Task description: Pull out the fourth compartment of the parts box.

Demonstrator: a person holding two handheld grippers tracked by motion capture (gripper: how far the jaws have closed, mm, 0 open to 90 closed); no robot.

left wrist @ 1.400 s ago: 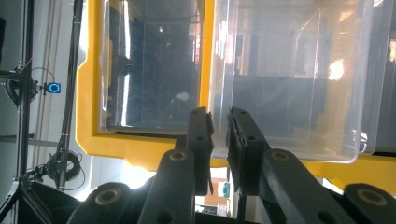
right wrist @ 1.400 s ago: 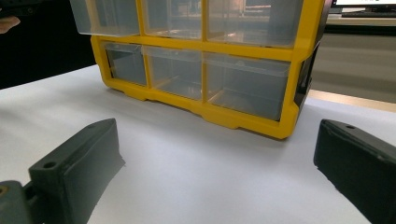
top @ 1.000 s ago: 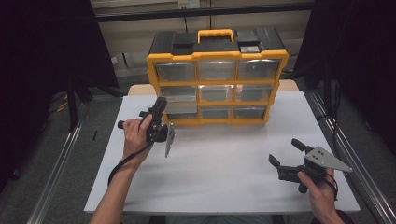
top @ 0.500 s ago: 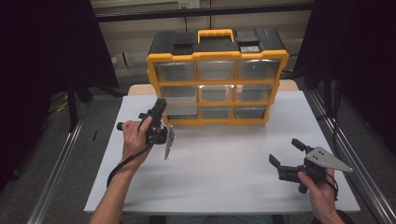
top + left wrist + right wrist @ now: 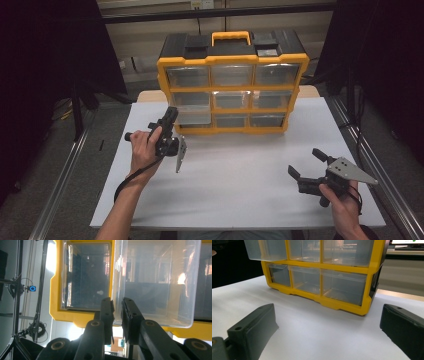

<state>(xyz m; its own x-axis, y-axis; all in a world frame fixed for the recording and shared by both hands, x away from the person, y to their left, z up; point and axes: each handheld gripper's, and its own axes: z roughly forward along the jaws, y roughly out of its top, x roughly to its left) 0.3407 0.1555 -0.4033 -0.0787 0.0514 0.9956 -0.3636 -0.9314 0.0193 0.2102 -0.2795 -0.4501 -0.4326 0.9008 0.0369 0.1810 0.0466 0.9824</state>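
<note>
Your left hand-held gripper (image 5: pixel 117 305) pinching clear drawer (image 5: pixel 155 280) lip, organizer (image 5: pixel 231 82) at 12 o'clock, right hand-held gripper (image 5: pixel 311 164) spread over counter (image 5: pixel 235 190).

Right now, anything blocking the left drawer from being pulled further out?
Nothing visible. The left gripper is shut on the drawer front, and the table in front of it is bare. The right gripper sits open, far off to the right.

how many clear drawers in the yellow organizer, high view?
9, in three rows of three in the yellow organizer. The bottom-left drawer sticks out from the frame, with the left gripper at its front; the other eight sit flush. None looks hidden.
</note>
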